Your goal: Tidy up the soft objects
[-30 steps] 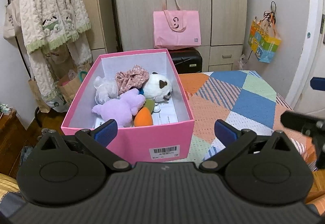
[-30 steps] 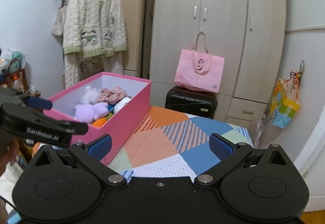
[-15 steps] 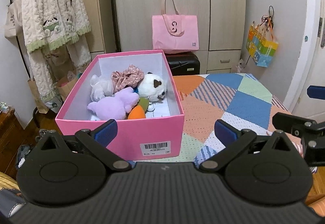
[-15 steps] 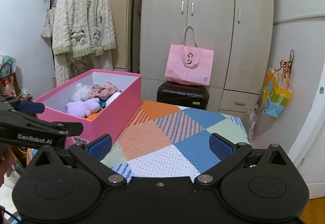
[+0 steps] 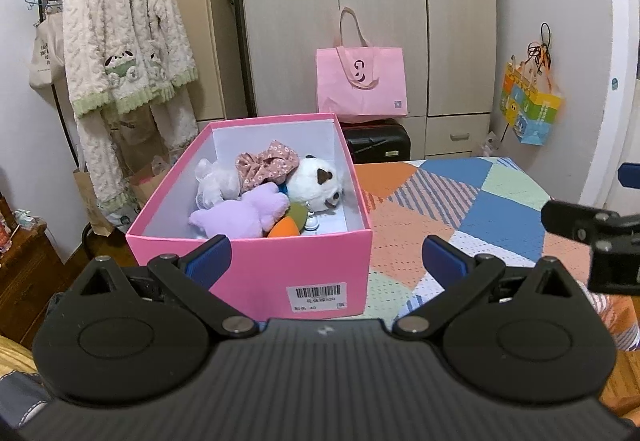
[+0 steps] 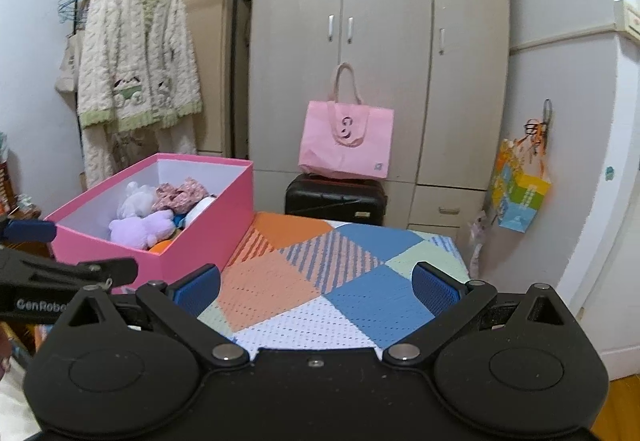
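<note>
Holding: nothing in either of my tools, both hover above the patchwork cover [image 6: 320, 281], short of the box.
Left hand-held gripper [image 5: 326, 259]: released, blue pads [image 5: 210, 257] spread wide, empty, just in front of the box's near wall.
Right hand-held gripper [image 6: 316, 283]: released too, pads apart, empty, over the bare patchwork, box off to its left.
Pink box [image 5: 304, 265]: open-topped, barcode label [image 5: 318, 295] on near wall, sits on the left part of the cover.
Soft toys: all inside the pink box, bunched toward its middle.
Purple plush [image 5: 240, 215]: nearest of the pile, lying flat.
White plush [image 5: 316, 183]: brown ear patch, right of the purple one, touching it.
Floral fabric piece [image 5: 266, 165]: on top at the back.
Pale plush [image 5: 214, 183]: back left, against the purple one.
Orange-green plush [image 5: 286, 227]: wedged between purple and white, partly hidden by the wall.
Background: pink tote [image 5: 362, 83] on a black suitcase [image 5: 378, 143] by the wardrobe [image 5: 360, 1], fleece robe [image 5: 128, 37] on a rack.
</note>
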Tool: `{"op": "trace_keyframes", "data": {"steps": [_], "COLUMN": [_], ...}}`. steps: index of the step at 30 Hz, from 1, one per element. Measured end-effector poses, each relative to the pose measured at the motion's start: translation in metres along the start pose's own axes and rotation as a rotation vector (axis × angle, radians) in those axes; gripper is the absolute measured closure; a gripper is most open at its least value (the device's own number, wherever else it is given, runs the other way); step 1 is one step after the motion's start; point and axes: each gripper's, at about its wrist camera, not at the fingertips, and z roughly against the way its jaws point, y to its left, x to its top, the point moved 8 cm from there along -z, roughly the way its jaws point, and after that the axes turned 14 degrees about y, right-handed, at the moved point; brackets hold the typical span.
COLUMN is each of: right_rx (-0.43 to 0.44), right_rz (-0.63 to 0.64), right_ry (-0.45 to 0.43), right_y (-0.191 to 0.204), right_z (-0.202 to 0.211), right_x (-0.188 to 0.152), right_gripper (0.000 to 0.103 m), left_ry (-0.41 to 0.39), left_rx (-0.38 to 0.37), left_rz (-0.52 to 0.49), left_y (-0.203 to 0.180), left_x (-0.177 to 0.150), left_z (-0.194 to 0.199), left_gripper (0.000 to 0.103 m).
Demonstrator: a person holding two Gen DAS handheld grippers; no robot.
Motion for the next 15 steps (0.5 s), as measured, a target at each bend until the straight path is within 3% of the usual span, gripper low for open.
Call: {"op": "trace_keyframes", "data": {"steps": [15], "right_rx": [-0.014], "right_rz": [-0.078], "right_ry": [-0.001], "right_y": [-0.0104], "right_z": [-0.0028], "right_x": [-0.0044], "right_gripper": [0.000], "left_ry": [-0.023], "left_rx": [0.014], "left_rz": [0.038], "left_y": [0.0028], "left_x": [-0.0056], "left_z": [0.0024], "left_gripper": [0.000]}}
